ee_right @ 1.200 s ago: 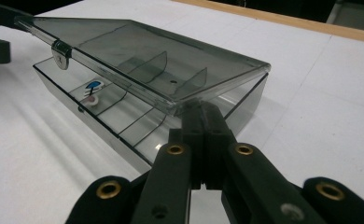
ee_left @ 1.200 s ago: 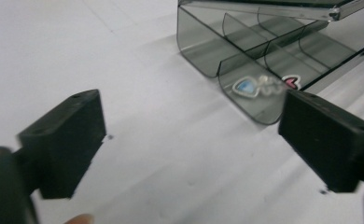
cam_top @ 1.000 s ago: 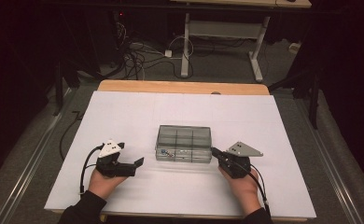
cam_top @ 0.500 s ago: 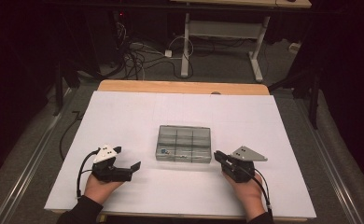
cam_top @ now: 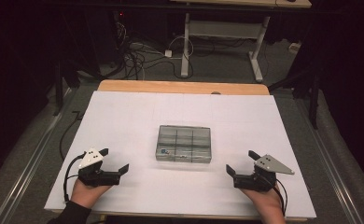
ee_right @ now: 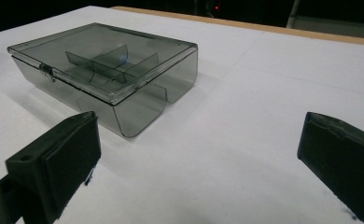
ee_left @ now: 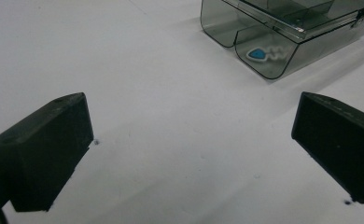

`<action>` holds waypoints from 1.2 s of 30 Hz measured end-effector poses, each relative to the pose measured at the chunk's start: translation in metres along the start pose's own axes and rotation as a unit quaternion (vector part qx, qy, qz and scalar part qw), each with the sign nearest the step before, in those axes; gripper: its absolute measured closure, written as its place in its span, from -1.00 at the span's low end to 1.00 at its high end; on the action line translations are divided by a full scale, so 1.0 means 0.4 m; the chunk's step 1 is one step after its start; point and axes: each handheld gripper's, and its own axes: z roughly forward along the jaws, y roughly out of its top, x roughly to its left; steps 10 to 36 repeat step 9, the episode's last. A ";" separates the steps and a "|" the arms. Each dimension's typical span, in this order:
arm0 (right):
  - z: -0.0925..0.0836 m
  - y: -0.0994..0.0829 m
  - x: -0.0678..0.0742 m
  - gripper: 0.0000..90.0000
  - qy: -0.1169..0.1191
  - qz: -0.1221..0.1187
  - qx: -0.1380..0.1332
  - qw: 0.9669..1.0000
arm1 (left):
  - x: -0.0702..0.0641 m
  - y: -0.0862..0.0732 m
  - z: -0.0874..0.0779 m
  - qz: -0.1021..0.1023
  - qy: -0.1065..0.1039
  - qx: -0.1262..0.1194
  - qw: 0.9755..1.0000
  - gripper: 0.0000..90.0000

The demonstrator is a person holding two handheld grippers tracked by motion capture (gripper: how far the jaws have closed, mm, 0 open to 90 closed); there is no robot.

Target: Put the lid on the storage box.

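We see the box [cam_top: 184, 143], smoky clear plastic, rectangular, lid shut, on the white sheet [cam_top: 124, 116]. The left gripper [cam_top: 115, 161] sits left of the box, the right gripper [cam_top: 241, 163] right of it, both apart from it. The right's jaws have just been opening; both spread wide, empty. The left gripper view shows a blue piece [ee_left: 258, 54] in a rounded compartment; the right gripper view shows a latch [ee_right: 45, 71].

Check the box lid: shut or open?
Shut. The lid lies flat on the box, its latch down over the front seam.
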 end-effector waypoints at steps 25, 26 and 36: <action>0.000 -0.009 -0.002 -1.00 -0.007 -0.006 0.002 1.000 | -0.007 -0.001 -0.010 0.007 -0.001 0.003 1.000 -1.00; 0.000 -0.009 -0.002 -1.00 -0.007 -0.006 0.002 1.000 | -0.007 -0.001 -0.010 0.007 -0.001 0.003 1.000 -1.00; 0.000 -0.009 -0.002 -1.00 -0.007 -0.006 0.002 1.000 | -0.007 -0.001 -0.010 0.007 -0.001 0.003 1.000 -1.00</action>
